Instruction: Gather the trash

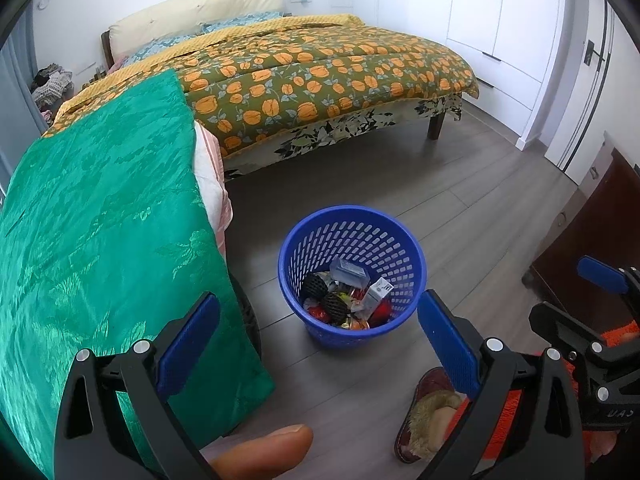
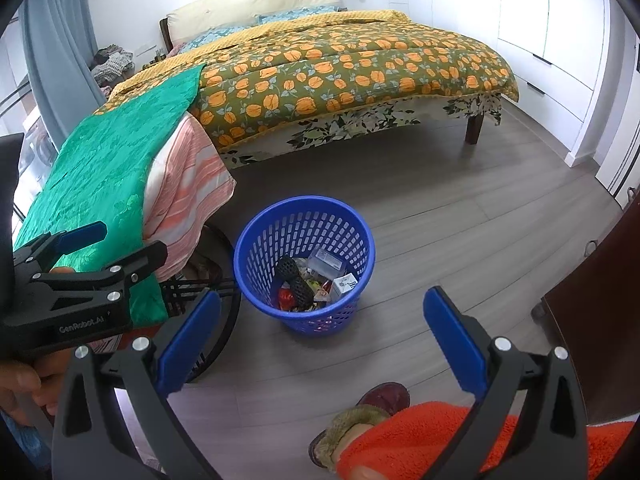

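Blue-padded fingers (image 1: 188, 340) of the left gripper (image 1: 316, 340) stand wide apart with nothing between them, low in the left wrist view, with a thumb tip (image 1: 264, 452) showing just under them. Beyond their gap a blue perforated basket (image 1: 296, 248) stands upright on the grey wood floor (image 1: 460, 184). It holds the collected trash (image 1: 348, 300): black mesh sleeves, a small white carton, a clear plastic box and red wrappers.

At the right edge of that view the right gripper (image 1: 600, 280) appears from the side. In its own view the right gripper (image 2: 320, 328) also has its fingers (image 2: 456, 332) spread wide and empty, the basket (image 2: 256, 236) ahead and slightly left of the gap. The left gripper (image 2: 80, 240) shows at the left edge there.

A green cloth (image 1: 104, 216) drapes over furniture just left of the basket, with a pink striped fabric (image 2: 188, 184) under it. Behind lies a bed (image 1: 320, 80) with an orange-flowered quilt. A fur-lined slipper (image 2: 360, 424) and an orange fleece sleeve (image 2: 420, 440) sit near the lower edge, and a dark wooden cabinet (image 1: 600, 220) stands at right.
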